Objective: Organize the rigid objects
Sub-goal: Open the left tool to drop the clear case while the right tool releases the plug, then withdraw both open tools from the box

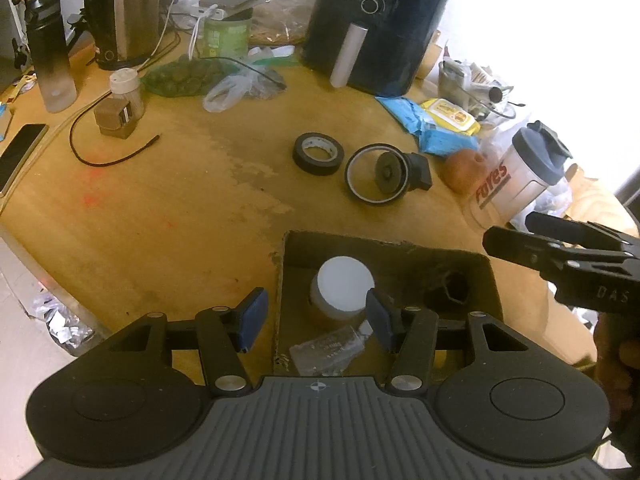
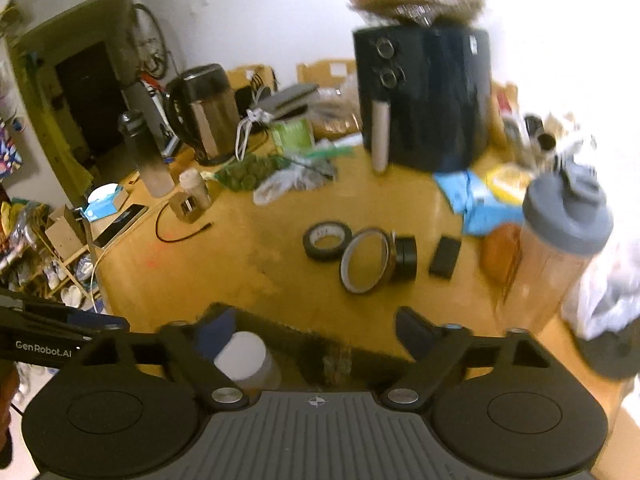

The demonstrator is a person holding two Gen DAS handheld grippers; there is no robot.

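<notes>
An open cardboard box [image 1: 400,254] sits at the near edge of the wooden table. Inside it are a white-lidded jar [image 1: 344,286], a black hexagonal part [image 1: 452,290] and a clear packet [image 1: 328,348]. My left gripper [image 1: 316,318] hovers over the box's left side, open, its blue pads clear of the jar. My right gripper [image 2: 316,332] is open wide above the same box [image 2: 336,356] with nothing between its fingers; the jar [image 2: 246,354] lies low to its left. Beyond the box lie a black tape roll [image 2: 327,240], a thin tape ring [image 2: 366,266], a black cylinder [image 2: 405,258] and a small black block [image 2: 445,258].
A black air fryer [image 1: 380,24], a kettle [image 1: 120,12] and a dark water bottle [image 1: 48,48] stand at the back. A shaker bottle [image 2: 556,256] stands at the right, near blue packets [image 1: 432,128]. A phone [image 1: 20,152] and a black cable [image 1: 108,156] lie at the left.
</notes>
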